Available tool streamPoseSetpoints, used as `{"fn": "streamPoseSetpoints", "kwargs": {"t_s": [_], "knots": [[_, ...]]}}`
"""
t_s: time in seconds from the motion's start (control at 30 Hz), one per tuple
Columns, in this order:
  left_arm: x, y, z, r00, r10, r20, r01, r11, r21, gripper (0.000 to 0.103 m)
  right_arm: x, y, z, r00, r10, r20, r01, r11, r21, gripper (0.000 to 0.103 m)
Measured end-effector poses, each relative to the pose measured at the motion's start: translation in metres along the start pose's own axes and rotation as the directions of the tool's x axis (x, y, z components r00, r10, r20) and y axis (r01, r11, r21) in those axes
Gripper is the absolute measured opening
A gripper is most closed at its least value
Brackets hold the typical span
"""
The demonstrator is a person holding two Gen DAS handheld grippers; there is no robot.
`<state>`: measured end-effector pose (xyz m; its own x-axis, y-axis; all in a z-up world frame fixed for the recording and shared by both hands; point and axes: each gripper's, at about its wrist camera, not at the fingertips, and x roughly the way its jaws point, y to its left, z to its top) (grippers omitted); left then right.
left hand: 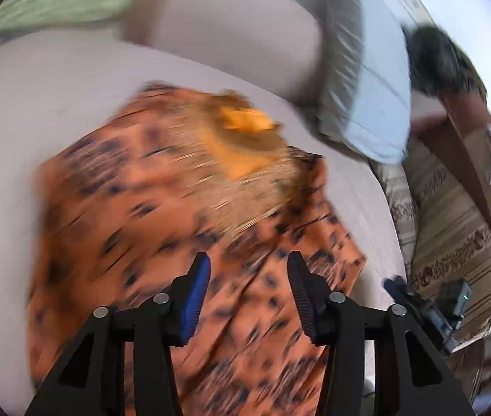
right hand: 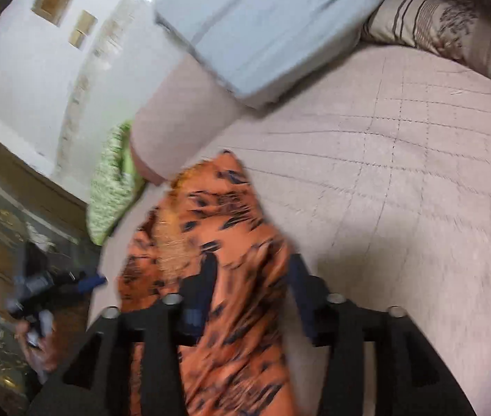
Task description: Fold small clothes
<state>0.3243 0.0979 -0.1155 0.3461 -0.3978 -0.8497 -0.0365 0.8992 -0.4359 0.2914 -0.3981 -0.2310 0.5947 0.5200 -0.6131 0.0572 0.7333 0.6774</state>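
An orange garment with dark spots lies on a pale quilted bed cover; a plain tan and orange patch sits near its far end. Both views are motion-blurred. My left gripper is open, its fingers wide apart just above the near part of the garment. My right gripper is open too, over the same garment, which runs between its fingers; I cannot tell whether they touch it. The right gripper also shows in the left wrist view at the bed's right edge, and the left one in the right wrist view.
A light blue pillow and a beige bolster lie at the head of the bed. A green patterned cushion sits at the bed's edge. A striped patterned cushion lies at the far right. The person's arm reaches in.
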Motion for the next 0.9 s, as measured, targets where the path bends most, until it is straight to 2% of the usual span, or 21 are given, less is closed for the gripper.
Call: {"fn": "streamPoseSetpoints", "kwargs": {"t_s": [0.07,0.13,0.33,0.43,0.57,0.67,0.77,0.9], "knots": [[-0.027,0.031,-0.038,0.999,0.030,0.024,-0.028,0.997,-0.068,0.048,-0.024,0.015,-0.018,1.000,-0.004,0.010,0.004,1.000,-0.011,0.051],[-0.040,0.052,-0.078,0.998,0.061,0.015,-0.058,0.990,-0.128,0.047,-0.045,0.025,-0.041,1.000,0.011,0.012,-0.011,1.000,-0.003,0.055],[-0.056,0.067,-0.156,0.995,0.091,-0.030,-0.094,0.983,-0.155,0.047,-0.079,0.048,-0.094,0.997,0.057,-0.044,-0.055,0.997,0.052,0.056],[-0.063,0.058,-0.172,0.995,0.090,-0.036,-0.094,0.987,-0.130,0.047,-0.084,0.061,-0.107,0.995,0.075,-0.067,-0.069,0.994,0.080,0.056],[-0.078,0.047,-0.186,0.999,0.044,-0.025,-0.046,0.994,-0.101,0.048,-0.104,0.090,-0.119,0.996,0.059,-0.063,-0.057,0.998,0.034,0.057],[-0.081,0.047,-0.191,0.997,0.070,-0.020,-0.071,0.995,-0.074,0.048,-0.115,0.106,-0.122,0.997,0.050,-0.055,-0.050,0.999,-0.001,0.064],[-0.072,0.054,-0.191,0.996,0.077,-0.040,-0.081,0.992,-0.093,0.048,-0.117,0.115,-0.127,0.998,0.040,-0.052,-0.041,0.999,-0.021,0.068],[-0.050,0.068,-0.189,0.996,0.047,-0.075,-0.056,0.990,-0.133,0.048,-0.093,0.114,-0.138,0.992,0.054,-0.114,-0.054,0.999,0.006,0.070]]}}
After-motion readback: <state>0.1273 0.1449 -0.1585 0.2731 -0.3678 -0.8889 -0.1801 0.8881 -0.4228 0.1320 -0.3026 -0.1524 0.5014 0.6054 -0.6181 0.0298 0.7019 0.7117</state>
